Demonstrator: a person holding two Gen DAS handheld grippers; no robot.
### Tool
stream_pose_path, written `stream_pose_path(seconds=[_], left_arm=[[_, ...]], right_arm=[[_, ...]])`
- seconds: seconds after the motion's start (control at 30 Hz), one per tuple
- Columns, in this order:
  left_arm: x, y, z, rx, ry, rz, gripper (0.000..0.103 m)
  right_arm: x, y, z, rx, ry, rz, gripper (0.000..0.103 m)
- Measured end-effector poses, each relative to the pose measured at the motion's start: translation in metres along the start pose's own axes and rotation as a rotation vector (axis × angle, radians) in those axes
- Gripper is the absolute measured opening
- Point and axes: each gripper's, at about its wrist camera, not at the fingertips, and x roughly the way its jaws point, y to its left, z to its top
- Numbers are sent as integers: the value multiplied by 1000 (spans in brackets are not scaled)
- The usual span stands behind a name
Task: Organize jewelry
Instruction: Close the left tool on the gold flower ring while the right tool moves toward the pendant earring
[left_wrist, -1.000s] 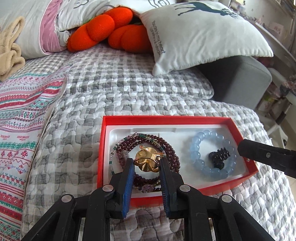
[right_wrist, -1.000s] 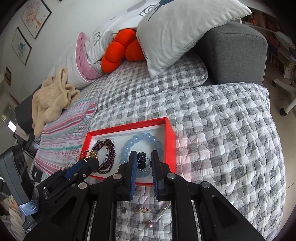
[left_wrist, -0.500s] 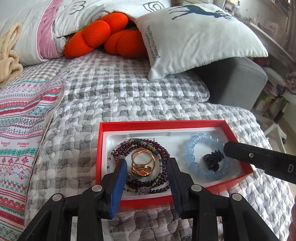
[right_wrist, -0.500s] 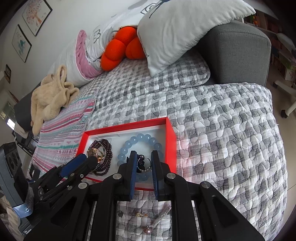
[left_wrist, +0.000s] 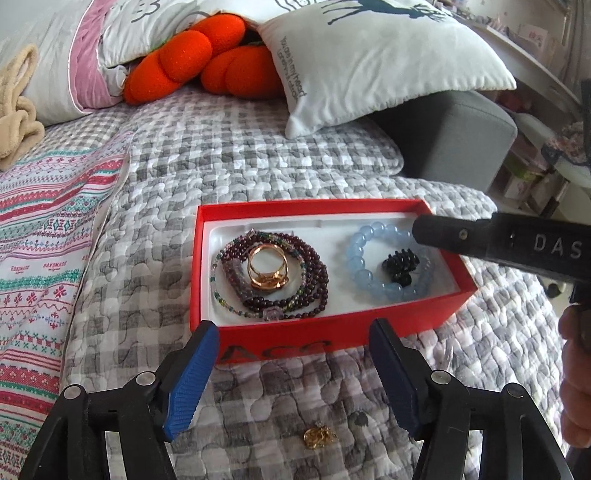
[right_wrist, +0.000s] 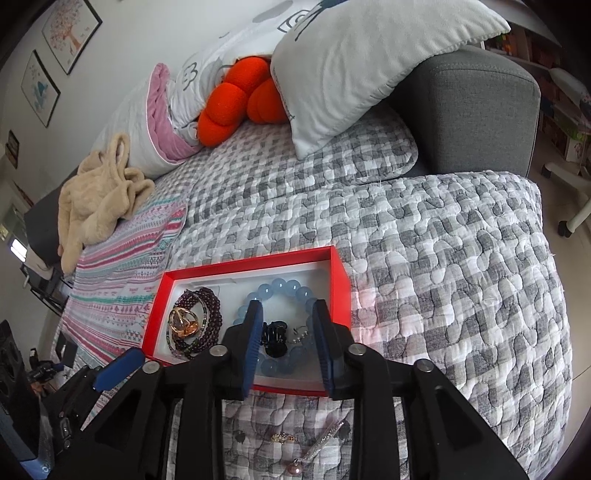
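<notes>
A red box (left_wrist: 456, 271) (right_wrist: 341, 275) with a white lining lies on the quilt. Inside at left, a gold ring (left_wrist: 266, 267) (right_wrist: 183, 322) rests on a dark red bead bracelet (left_wrist: 314, 275) (right_wrist: 210, 299). At right, a black beaded piece (left_wrist: 399, 266) (right_wrist: 274, 336) lies inside a pale blue bead bracelet (left_wrist: 358, 254) (right_wrist: 286, 288). My left gripper (left_wrist: 293, 334) is open and empty, just in front of the box. My right gripper (right_wrist: 287, 312) is open above the blue bracelet and black piece. A small gold item (left_wrist: 319, 435) (right_wrist: 283, 438) lies on the quilt in front of the box.
A silver chain with a pink pearl (right_wrist: 295, 467) lies on the quilt near the gold item. Pillows (left_wrist: 369, 55), an orange plush (left_wrist: 199, 62) and a beige garment (right_wrist: 99, 188) sit at the back. A grey sofa arm (right_wrist: 476, 110) is at the right.
My left gripper opened, let the gold ring go onto the red bracelet, and drew back out of the box. My right gripper opened and released the black piece inside the blue bracelet.
</notes>
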Motion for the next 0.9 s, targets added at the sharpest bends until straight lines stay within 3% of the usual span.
stream_pose_path(seconds=[0.13,0.2,0.27,0.43,0.7,0.77,0.9], left_arm=[[0,4,-15,-25,37,30,81],[3,5,-24,-29,61,44,82],[5,4,-33,-7,82,61,82],[7,0,-55,79,83,112,82],[9,-10,-71,143,85,26,82],[9,-14,-71,152,85,11,78],[12,-23,-68,164,82,7,61]], right_arm=[[-16,1,-5,-25,2,1,41],[-24,3,-11,-49,4,-25,50],[-32,1,-21,-63,14,-32,58],[-40,-4,-46,-125,69,-117,62],[-43,-29,-84,-171,150,-177,62],[-41,-37,-90,-172,171,-196,62],[-41,-47,-102,-187,182,-234,62]])
